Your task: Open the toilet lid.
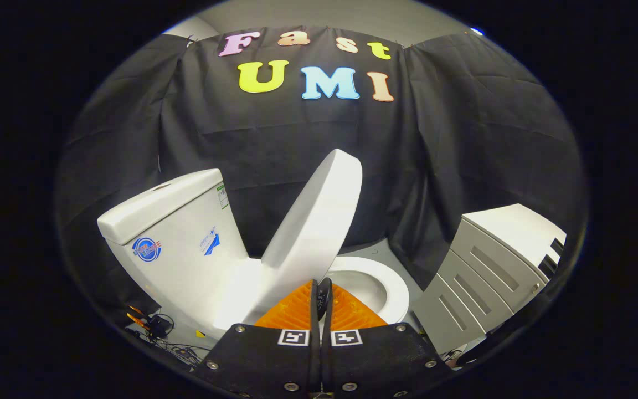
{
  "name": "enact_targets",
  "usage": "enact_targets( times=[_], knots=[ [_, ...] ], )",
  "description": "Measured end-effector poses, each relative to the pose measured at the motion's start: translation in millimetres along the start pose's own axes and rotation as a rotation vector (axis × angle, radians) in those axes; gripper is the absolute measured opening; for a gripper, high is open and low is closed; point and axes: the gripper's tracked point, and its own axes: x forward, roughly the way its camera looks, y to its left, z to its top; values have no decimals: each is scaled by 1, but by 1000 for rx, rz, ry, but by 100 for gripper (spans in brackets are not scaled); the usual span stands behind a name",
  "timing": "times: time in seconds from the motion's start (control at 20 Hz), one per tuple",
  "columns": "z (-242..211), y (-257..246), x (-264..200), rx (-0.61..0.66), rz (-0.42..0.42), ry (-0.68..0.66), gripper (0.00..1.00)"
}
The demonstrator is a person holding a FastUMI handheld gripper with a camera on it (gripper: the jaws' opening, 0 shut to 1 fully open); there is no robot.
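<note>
The gripper (322, 293) is seen with its two fingers brought together, so that only a very thin slit is left between them. Nothing is clamped between the fingers; whether their tips are touching the lid (316, 221) at its lower edge cannot be told, because the tips and the edge overlap there.

The lid is found just ahead of the fingers and above them. It is raised far up from the seat (391, 285) and is leaned back toward the tank (175, 233), but it is not yet laid against it: a gap of dark cloth is seen between the lid's upper rim and the tank. It is judged that the fingers are kept together and low, near the hinge side, so that the lid can be pushed from underneath instead of being pinched. A closed pair of fingers gives a firm, narrow point for such a push.

The lid is white, smooth and glossy, with a rounded outline and a thick, softly curved rim. Its inner face is turned to the gripper. Below it, the white seat ring and a part of the bowl opening are uncovered. The task is judged to be mostly done; what remains is to bring the lid fully back to rest.

A grey cabinet (490, 260) with drawers is stood beside the toilet, well apart from the lid.
</note>
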Motion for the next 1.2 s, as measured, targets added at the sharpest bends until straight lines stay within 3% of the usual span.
enact_targets(
  times=[0.35,0.65,1.2],
  knots=[
    [20,38,-7,-39,14,-52,0],
    [32,70,-14,-149,21,-88,0],
    [41,129,-18,-183,114,-122,0]
  ],
)
